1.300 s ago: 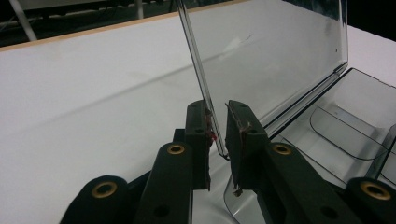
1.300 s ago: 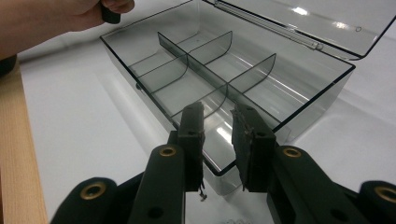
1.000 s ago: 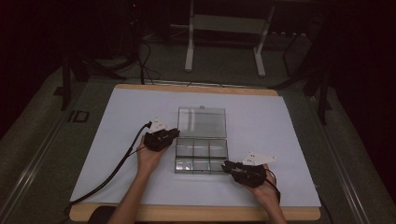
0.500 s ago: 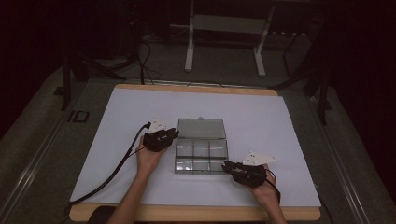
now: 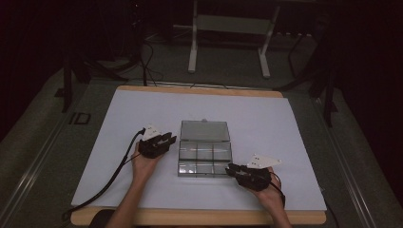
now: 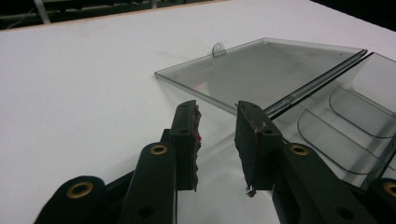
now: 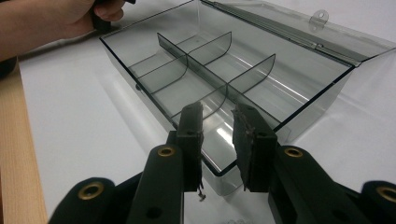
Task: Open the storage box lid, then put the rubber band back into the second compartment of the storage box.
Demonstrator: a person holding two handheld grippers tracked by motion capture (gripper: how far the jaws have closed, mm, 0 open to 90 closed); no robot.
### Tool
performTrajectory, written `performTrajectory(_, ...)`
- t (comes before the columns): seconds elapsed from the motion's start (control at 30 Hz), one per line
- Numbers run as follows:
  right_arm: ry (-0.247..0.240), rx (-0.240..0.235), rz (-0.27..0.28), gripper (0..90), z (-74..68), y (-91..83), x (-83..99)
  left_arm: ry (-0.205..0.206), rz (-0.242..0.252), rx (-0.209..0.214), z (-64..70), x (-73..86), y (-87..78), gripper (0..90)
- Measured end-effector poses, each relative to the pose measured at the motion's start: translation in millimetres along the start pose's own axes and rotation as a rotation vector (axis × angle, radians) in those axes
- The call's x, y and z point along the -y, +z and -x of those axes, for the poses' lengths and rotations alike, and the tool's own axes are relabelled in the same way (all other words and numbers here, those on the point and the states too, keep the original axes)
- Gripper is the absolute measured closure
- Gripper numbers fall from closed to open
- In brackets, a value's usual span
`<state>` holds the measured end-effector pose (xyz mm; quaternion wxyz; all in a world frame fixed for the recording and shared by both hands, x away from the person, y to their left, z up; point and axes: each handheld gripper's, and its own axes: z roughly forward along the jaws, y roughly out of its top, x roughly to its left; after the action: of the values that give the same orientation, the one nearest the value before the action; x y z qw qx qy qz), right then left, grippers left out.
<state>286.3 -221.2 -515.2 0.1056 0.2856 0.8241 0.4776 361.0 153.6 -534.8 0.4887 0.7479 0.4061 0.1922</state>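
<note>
The clear compartment box (image 5: 205, 154) sits mid-table, lid (image 5: 205, 130) laid flat open behind it. Your left gripper (image 5: 160, 144) rests beside its left edge, your right gripper (image 5: 236, 170) at its near right corner; both jaws stand apart, empty.

The place looks like a lab or test studio set up for recording, not a home. A wood-edged bench (image 5: 199, 217) covered by a plain white sheet (image 5: 142, 114) stands alone on a grey carpeted floor (image 5: 38, 147). Beyond the bench's far edge the room is dark, with a white metal stand (image 5: 228, 35) on two legs and black cables (image 5: 152, 61) trailing across the floor. Left of the bench lies a metal floor rail (image 5: 28, 175). A black cable (image 5: 102, 185) runs over the bench's sheet.
</note>
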Motion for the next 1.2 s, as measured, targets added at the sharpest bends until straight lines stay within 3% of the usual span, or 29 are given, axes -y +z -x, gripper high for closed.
performTrajectory(0.2, 0.004, -0.002, -0.004, 74.2, 0.0, -0.6, -0.3, -0.022, 0.016, 0.002, -2.4, 2.8, 0.1, 66.7)
performTrajectory(0.4, -0.005, 0.009, -0.015, 73.6, -1.9, -2.6, -1.7, 0.007, 0.052, -0.020, 1.4, 4.6, -3.3, 65.9)
performTrajectory(0.57, -0.023, 0.022, -0.036, 73.6, -2.1, -6.2, -4.9, 0.002, 0.057, -0.017, 1.5, 5.2, -3.8, 65.0)
performTrajectory(0.87, -0.056, 0.061, -0.030, 73.1, -0.6, -24.5, -15.6, 0.056, 0.069, -0.034, 7.1, 6.5, -4.9, 62.6)
performTrajectory(1.2, -0.108, 0.085, -0.071, 71.9, -1.0, -38.2, -28.8, 0.047, 0.067, -0.031, 6.3, 6.5, -4.5, 61.6)
